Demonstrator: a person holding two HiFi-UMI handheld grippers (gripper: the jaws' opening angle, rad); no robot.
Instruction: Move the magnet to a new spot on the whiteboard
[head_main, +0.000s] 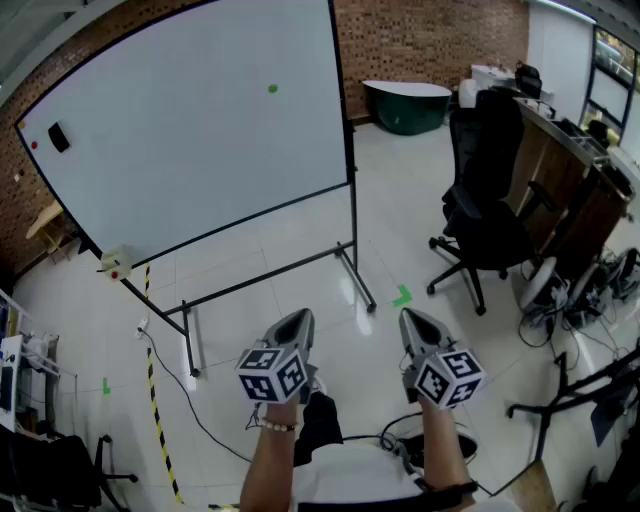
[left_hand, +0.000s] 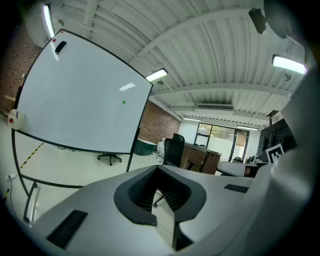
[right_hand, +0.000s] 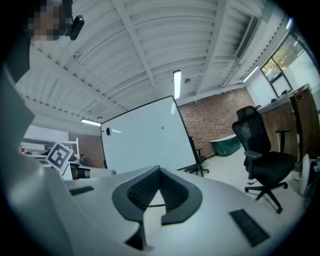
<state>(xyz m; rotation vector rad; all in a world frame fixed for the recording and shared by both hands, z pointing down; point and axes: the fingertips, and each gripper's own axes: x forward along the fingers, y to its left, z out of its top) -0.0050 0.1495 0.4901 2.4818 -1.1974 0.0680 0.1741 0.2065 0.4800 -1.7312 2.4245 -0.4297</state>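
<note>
A small green magnet (head_main: 272, 88) sticks high on the big white whiteboard (head_main: 190, 140), right of its middle. It also shows in the left gripper view as the magnet (left_hand: 124, 102) and in the right gripper view as the magnet (right_hand: 162, 127). My left gripper (head_main: 300, 318) and right gripper (head_main: 412, 318) are held low, side by side, well short of the board and pointing toward it. Both are shut with nothing between the jaws, as the left gripper (left_hand: 157, 167) and right gripper (right_hand: 160, 169) show in their own views.
A black eraser (head_main: 58, 137) and a red dot (head_main: 34, 145) sit at the board's upper left. The board's wheeled stand (head_main: 358, 285) is on the tiled floor ahead. A black office chair (head_main: 490, 215) and desks (head_main: 570, 170) are to the right; yellow-black tape (head_main: 155, 400) runs at left.
</note>
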